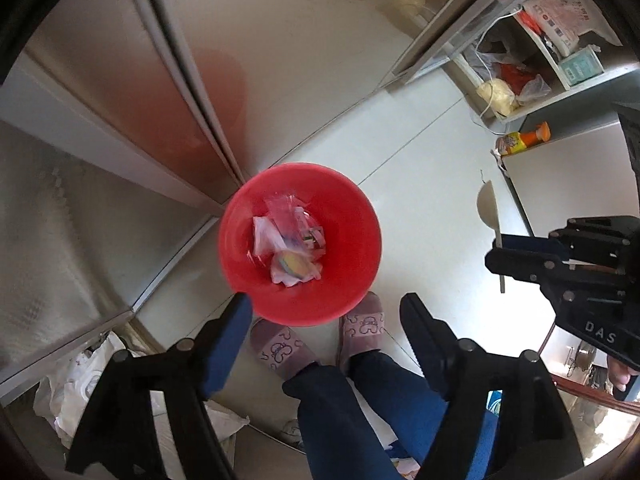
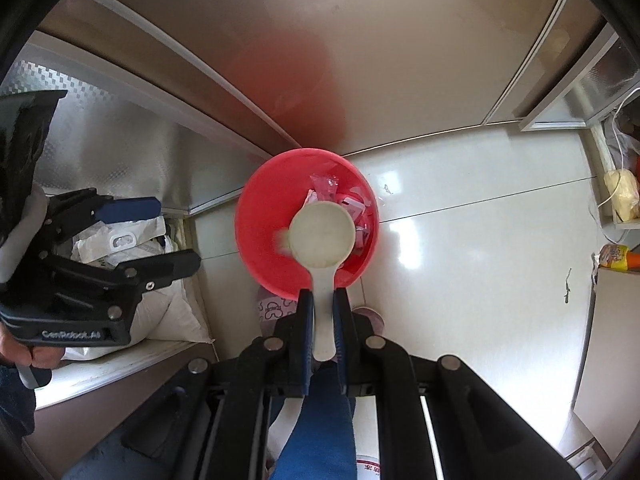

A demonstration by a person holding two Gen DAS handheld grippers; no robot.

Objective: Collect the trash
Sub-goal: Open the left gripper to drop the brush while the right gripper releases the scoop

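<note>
Left wrist view: left gripper [image 1: 326,316] points down at a red bin [image 1: 300,244] on the pale tiled floor [image 1: 420,168], jaws spread wide, nothing between them. Bin sits in the corner against metal cabinet fronts [image 1: 120,128]; crumpled wrappers and plastic trash [image 1: 288,244] lie at its bottom. Person's pink slippers [image 1: 280,346] are right at the bin's near edge, touching it or just beside, can't tell which. Right gripper [image 1: 496,254] shows at the right of this view, clamped on a white plastic spoon [image 1: 489,206]. Right wrist view: right gripper [image 2: 323,300] is closed tight on the spoon's handle, spoon [image 2: 322,236] bowl hanging over the bin [image 2: 260,216] opening, above the trash [image 2: 356,208]. Left gripper [image 2: 168,236] appears at the left there, jaws apart, empty, over white bags [image 2: 132,240] by the cabinet. Shelf with bags and an orange-capped bottle [image 1: 524,140] stands far right.
</note>
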